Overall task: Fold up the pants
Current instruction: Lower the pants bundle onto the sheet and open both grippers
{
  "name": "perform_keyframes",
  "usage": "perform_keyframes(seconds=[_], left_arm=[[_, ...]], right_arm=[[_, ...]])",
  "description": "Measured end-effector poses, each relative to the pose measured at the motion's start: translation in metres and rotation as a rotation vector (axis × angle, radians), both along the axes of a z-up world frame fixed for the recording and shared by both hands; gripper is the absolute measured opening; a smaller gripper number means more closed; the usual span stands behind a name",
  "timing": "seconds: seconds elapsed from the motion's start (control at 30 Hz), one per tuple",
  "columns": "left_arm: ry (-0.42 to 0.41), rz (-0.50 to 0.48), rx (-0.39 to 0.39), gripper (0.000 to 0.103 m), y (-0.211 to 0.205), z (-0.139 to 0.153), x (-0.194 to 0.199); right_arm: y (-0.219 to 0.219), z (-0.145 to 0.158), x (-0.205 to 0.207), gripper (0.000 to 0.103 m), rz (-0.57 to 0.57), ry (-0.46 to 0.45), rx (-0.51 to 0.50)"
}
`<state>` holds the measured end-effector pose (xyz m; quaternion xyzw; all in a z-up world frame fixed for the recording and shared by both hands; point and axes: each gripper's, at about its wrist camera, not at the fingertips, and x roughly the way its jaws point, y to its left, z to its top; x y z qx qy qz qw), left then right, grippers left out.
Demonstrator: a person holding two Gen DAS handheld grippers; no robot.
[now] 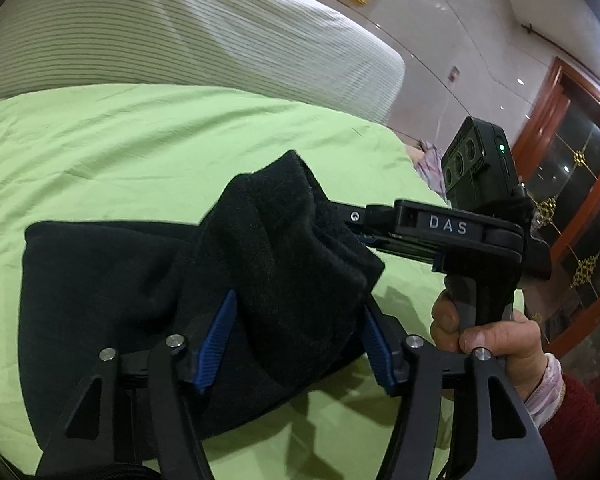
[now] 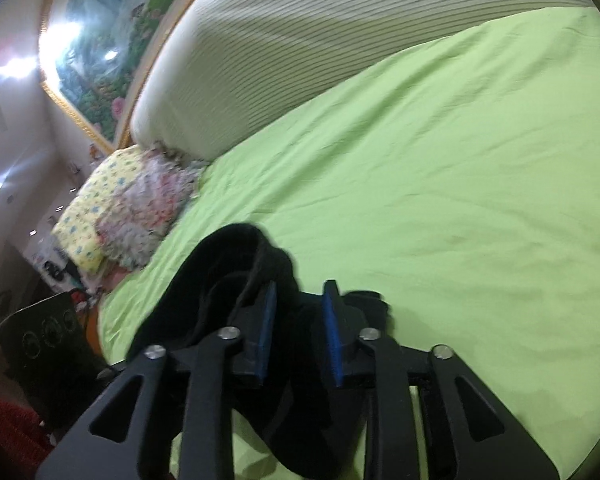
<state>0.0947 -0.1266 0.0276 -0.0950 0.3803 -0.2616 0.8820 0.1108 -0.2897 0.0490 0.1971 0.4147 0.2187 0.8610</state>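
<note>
Black pants (image 1: 112, 280) lie on a green bed sheet (image 1: 140, 140), with one bunched end lifted off the sheet. In the left wrist view my left gripper (image 1: 296, 340) has its blue pads (image 1: 216, 344) on either side of the lifted black fabric and grips it. The right gripper's body (image 1: 452, 228), held by a hand (image 1: 496, 344), reaches into the same bunch from the right. In the right wrist view my right gripper (image 2: 300, 320) is shut on the black pants (image 2: 228, 264), fabric pinched between its blue pads (image 2: 332, 332).
A white striped folded quilt (image 1: 200, 28) lies at the head of the bed. A flowered pillow and cloth (image 2: 128, 208) sit at the bed's left edge in the right wrist view. A framed painting (image 2: 100, 48) hangs on the wall. A wooden door (image 1: 580, 184) stands beyond the bed's edge.
</note>
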Motion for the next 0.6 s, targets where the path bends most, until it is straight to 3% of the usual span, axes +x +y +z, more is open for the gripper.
perform_keyframes(seconds=[0.07, 0.33, 0.47, 0.6], left_arm=[[0.002, -0.007, 0.01, 0.064, -0.002, 0.001, -0.001], [0.011, -0.049, -0.058, 0.073, 0.021, 0.018, -0.016], [-0.015, -0.067, -0.055, 0.074, 0.037, 0.026, -0.028], [-0.009, -0.012, -0.047, 0.075, 0.061, 0.025, -0.026]], right_arm=[[-0.003, 0.001, -0.005, 0.052, -0.026, 0.001, -0.018], [-0.007, 0.013, -0.032, 0.062, -0.147, -0.028, -0.07], [-0.014, 0.019, -0.049, 0.068, -0.218, -0.064, -0.049], [-0.014, 0.024, -0.07, 0.075, -0.249, -0.111, -0.002]])
